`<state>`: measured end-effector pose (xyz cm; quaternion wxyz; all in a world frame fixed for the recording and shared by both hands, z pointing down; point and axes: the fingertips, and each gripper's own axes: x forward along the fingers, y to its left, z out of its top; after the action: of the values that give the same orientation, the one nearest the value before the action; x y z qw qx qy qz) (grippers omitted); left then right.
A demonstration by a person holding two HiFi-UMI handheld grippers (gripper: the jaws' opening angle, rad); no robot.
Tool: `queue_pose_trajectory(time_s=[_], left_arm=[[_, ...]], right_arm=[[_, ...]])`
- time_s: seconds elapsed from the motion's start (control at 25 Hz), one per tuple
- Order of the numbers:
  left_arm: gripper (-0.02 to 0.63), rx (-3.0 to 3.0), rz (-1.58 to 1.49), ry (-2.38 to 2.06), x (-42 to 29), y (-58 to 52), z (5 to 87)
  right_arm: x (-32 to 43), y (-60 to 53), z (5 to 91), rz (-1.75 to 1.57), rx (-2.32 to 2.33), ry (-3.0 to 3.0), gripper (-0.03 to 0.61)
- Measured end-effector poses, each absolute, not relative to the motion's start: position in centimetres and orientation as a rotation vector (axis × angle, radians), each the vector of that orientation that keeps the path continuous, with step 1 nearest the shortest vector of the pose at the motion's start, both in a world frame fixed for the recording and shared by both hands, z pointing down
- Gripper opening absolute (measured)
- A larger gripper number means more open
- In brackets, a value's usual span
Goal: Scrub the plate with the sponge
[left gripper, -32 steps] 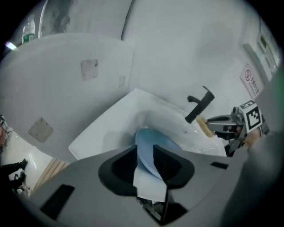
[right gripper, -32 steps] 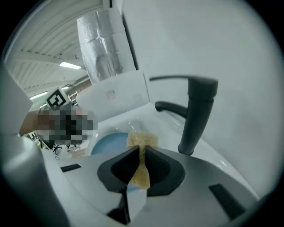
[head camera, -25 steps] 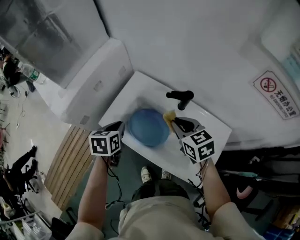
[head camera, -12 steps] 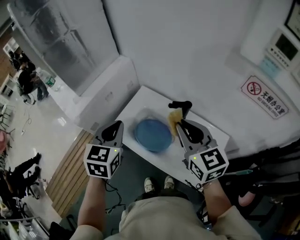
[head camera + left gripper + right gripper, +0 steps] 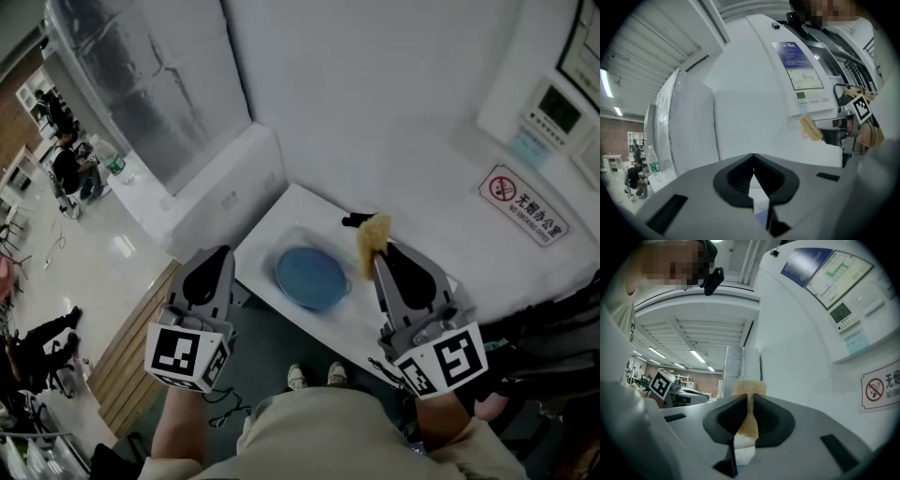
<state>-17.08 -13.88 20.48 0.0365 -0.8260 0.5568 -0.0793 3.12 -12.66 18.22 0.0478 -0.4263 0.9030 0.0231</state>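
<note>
Between the right gripper's (image 5: 382,255) jaws a yellow sponge (image 5: 372,232) is pinched thin, its frayed end sticking out past the tips; jaws clamped on it. Left gripper (image 5: 221,253) has its jaws pressed together with nothing in them. Both grippers point roughly level, side by side and well apart, marker cubes toward the head camera, left forearm (image 5: 181,424) reaching forward from the body. Blue plate (image 5: 310,277) lies flat in the white sink (image 5: 277,223), well below the grippers and between them in the head view, touched by neither. Black tap (image 5: 353,221) sits at the back of the sink just by the sponge in that view. Step, as I judge it: no scrubbing contact right now, tools are held up off the plate, either a pause or scrubbing done. If more is wanted, next move calls for tipping the sponge down onto the plate face, left gripper steadying the rim
</note>
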Motion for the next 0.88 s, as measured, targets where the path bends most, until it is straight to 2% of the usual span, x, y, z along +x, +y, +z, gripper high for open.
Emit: queue_pose_trajectory(time_s=[0.88], left_arm=[[0.006, -2.61, -0.279, 1.644, -16.0, -10.9, 24.3]], right_arm=[[0.1, -11.0, 23.3, -0.13, -1.228, 2.886, 0.049]])
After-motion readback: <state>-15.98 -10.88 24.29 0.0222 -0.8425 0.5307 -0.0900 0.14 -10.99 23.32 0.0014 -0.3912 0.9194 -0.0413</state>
